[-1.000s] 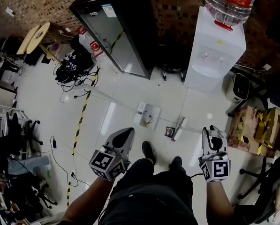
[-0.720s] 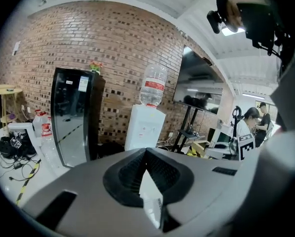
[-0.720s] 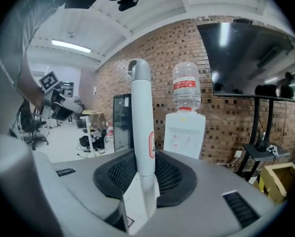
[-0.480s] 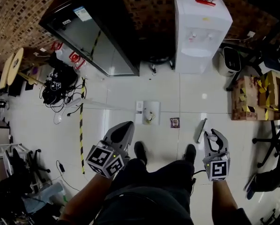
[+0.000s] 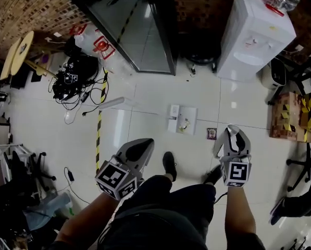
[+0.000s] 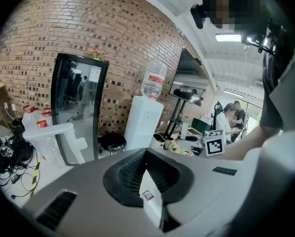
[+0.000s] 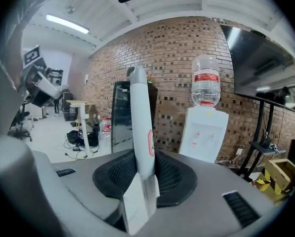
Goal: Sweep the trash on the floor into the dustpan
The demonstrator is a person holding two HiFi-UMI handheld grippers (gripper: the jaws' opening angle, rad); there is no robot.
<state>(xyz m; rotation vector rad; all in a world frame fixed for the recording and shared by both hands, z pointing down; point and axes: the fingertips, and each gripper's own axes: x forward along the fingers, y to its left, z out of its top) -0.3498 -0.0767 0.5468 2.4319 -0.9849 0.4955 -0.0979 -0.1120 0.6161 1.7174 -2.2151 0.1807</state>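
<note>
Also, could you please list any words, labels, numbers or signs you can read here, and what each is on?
No wording can be read in any view.
Red label on the water bottle: too blurred.
Red oval sticker on the white handle held by the right gripper: too small.
White label on the black cabinet: too small.
Square marker on the right gripper's cube: a pattern, no letters.

Trash (image 5: 211,133) lies on the floor (image 5: 145,103) just right of the dustpan (image 5: 182,120).
</note>
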